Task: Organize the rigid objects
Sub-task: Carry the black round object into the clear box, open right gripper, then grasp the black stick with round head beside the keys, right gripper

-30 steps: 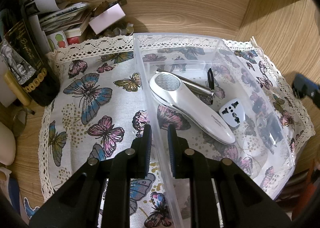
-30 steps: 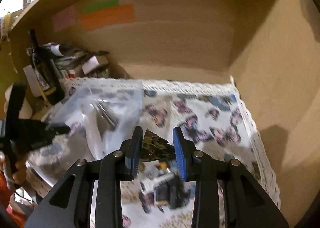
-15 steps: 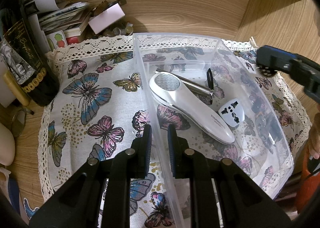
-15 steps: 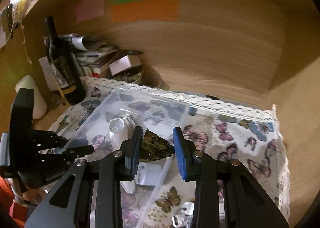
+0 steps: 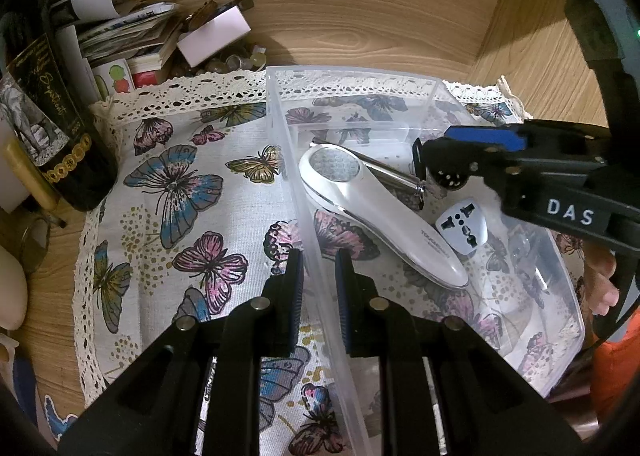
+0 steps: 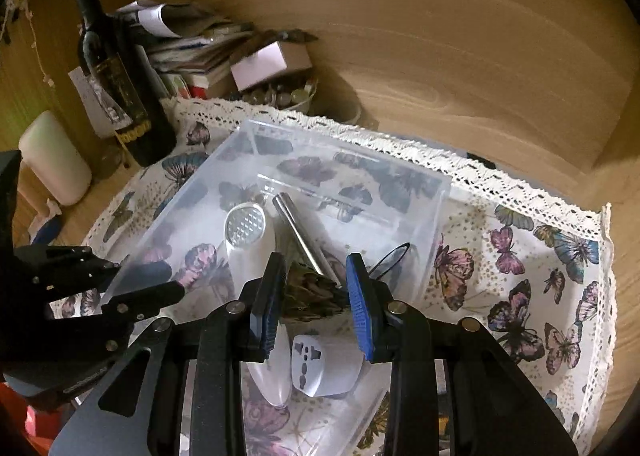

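Observation:
A clear plastic bin (image 5: 288, 160) stands on a butterfly cloth (image 5: 176, 192). In it lie a white handheld device (image 5: 380, 216), a metal tube (image 5: 392, 174) and a white plug adapter (image 5: 462, 226). My left gripper (image 5: 319, 284) is shut on the bin's left wall. My right gripper (image 6: 314, 298) is shut on a brown pine cone (image 6: 312, 294) and holds it over the bin (image 6: 436, 216), above the device (image 6: 250, 240) and adapter (image 6: 320, 366). The right gripper also shows in the left wrist view (image 5: 452, 168).
A dark wine bottle (image 5: 52, 128) and a pile of papers and small boxes (image 5: 152, 40) stand at the back left. Wooden walls (image 5: 360, 8) close the back and right. A white container (image 6: 54, 158) stands left of the cloth.
My right gripper has carried the pine cone left from over the cloth to above the bin, and its jaws stand wider. The left gripper has not moved.

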The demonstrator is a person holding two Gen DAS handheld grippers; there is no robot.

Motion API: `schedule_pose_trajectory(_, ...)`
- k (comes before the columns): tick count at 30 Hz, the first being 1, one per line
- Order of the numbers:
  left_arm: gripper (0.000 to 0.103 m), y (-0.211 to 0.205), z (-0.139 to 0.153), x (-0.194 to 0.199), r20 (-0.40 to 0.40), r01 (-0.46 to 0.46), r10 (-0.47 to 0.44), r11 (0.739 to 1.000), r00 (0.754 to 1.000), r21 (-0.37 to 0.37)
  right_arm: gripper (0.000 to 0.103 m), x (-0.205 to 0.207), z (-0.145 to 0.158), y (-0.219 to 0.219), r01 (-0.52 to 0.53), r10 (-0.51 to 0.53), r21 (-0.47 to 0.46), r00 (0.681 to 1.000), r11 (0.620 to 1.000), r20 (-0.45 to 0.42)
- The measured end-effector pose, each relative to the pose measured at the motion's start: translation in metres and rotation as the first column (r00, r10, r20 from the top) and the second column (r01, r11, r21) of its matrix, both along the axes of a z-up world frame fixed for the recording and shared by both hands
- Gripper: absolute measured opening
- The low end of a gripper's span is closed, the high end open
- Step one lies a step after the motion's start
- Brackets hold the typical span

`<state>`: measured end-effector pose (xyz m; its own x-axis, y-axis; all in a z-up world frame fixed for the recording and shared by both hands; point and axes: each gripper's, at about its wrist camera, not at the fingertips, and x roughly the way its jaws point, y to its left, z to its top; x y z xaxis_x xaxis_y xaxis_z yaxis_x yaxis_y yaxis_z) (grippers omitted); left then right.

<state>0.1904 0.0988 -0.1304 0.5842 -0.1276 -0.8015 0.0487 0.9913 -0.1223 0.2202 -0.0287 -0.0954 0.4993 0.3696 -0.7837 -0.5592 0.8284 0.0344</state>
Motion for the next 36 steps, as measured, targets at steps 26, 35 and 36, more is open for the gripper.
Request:
schedule_pose_trajectory(26,0.016,-0.001,0.0,-0.002,-0.001,-0.004,0.004,1.0,1.0,-0.005,0.06,-0.063,0.045,-0.08,0.225,-0.25,0.122,0.932,0.967,0.261)
schedule_pose_trajectory(35,0.016,-0.002,0.003,-0.007,0.013,-0.002,0.002,1.0,1.0,-0.004,0.06,-0.087,0.015,-0.122,0.345,-0.355,0.082,0.912,0.935,0.204)
schedule_pose_trajectory(36,0.016,-0.002,0.003,-0.008,0.013,-0.002,0.002,1.0,1.0,-0.005,0.06,-0.089,0.008,-0.126,0.353,-0.363,0.082,0.914,0.932,0.18)
